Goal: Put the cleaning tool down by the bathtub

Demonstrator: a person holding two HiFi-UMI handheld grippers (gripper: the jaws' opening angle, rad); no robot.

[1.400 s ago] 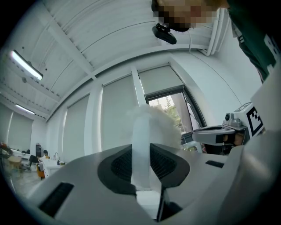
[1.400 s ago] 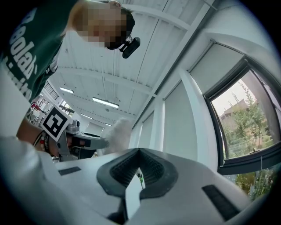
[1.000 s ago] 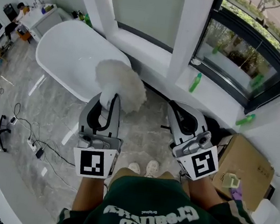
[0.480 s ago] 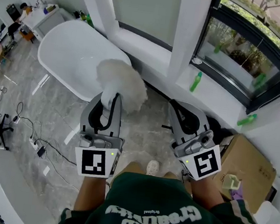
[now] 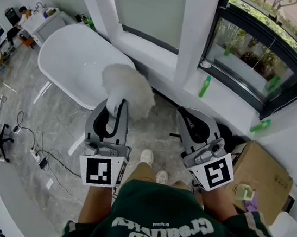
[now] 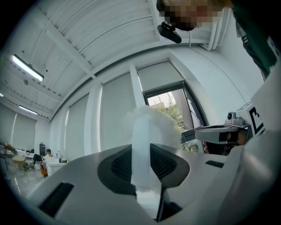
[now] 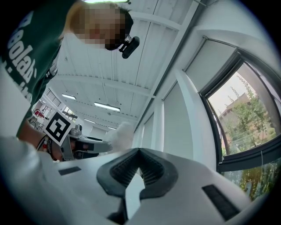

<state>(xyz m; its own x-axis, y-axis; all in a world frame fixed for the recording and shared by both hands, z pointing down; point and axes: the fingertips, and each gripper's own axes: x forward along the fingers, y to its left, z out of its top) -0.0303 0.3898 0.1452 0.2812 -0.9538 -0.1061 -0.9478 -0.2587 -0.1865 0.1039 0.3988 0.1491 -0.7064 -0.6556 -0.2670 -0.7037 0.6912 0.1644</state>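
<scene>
Overhead, the left gripper (image 5: 113,110) was seen raised in front of the person, its jaws clenched on the pale, flat handle of the cleaning tool (image 5: 126,87). In the left gripper view the handle was shown running up between the two ribbed pads (image 6: 120,165), which were pressed against it from either side, and ending in a fluffy white head above the jaw tips. The tool was thus carried in the air, not set down. From the head view its fluffy head was seen against the near end of the white bathtub (image 5: 72,58) and the strip of grey marbled floor (image 5: 54,124) beside it. The right gripper (image 5: 188,118) was held level with the left one and apart from it, over the floor near the wall below the window (image 5: 251,53). In the right gripper view its jaws were shown drawn together, pad tips meeting with no object gripped. Two green bottles were found at the window, one (image 5: 203,87) standing on the white sill and another (image 5: 261,126) lying further to the right. A cardboard box (image 5: 261,175) was placed on the floor at the person's right, just beside the right gripper's marker cube. A power strip (image 5: 38,155) with trailing cables was laid on the floor to the left of the person, well apart from the bathtub. Two light shoes (image 5: 147,156) were visible between the grippers, beneath the edge of a dark green shirt (image 5: 160,226).
</scene>
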